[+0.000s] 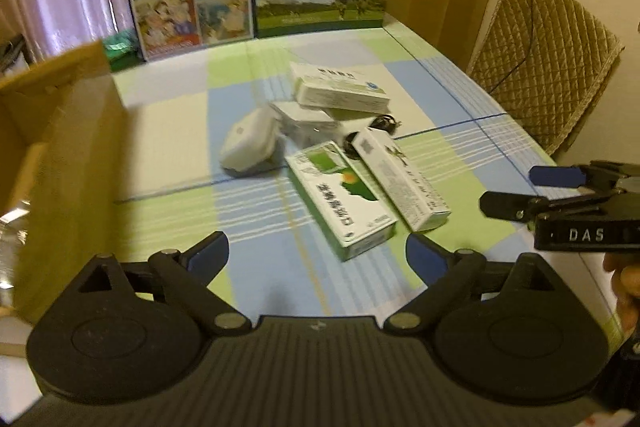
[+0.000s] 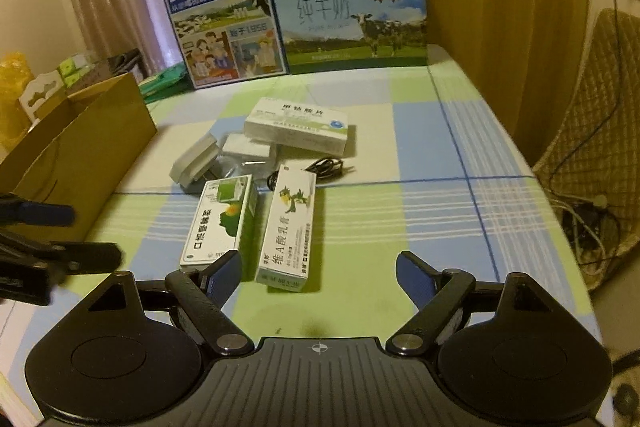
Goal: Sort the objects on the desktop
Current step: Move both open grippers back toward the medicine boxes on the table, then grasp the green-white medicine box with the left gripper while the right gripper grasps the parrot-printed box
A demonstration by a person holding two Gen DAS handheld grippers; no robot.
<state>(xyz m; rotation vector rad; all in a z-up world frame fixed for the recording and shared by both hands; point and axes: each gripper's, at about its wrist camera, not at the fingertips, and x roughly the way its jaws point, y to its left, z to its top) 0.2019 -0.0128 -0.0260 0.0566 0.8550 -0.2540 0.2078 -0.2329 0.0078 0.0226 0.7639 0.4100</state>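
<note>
At the far left stands an open cardboard box point(image 2: 86, 143) on the edge of the desk point(image 2: 400, 219), which is covered by a cloth checked in green, blue and white. The left gripper point(image 1: 316, 255) hangs low over the near part of the desk, its blue-padded fingers spread wide with nothing between them; in the right wrist view it shows at the left edge point(image 2: 60, 227), in front of the box.

Behind the box, at the back of the desk, a dark blue milk carton point(image 2: 226, 17) stands upright, with a lighter milk carton point(image 2: 352, 19) just beside it on the right.

The things to sort lie in a loose cluster mid-desk. Leftmost is a white rounded case point(image 1: 250, 143). Next to it is a small white box point(image 2: 248, 151), and a flat white-and-green pill box point(image 2: 298, 125) rests partly on top of that. Nearer the camera lie a green-and-white box point(image 2: 224, 219) and, just right of it, a long narrow ointment box point(image 2: 288, 227), the two almost parallel. A black cable point(image 2: 324, 167) is coiled behind the ointment box.

The right gripper point(image 2: 320, 275) hovers above the near end of the ointment box, fingers apart and empty. To the far right, off the desk, is a quilted chair back point(image 1: 548, 63).
</note>
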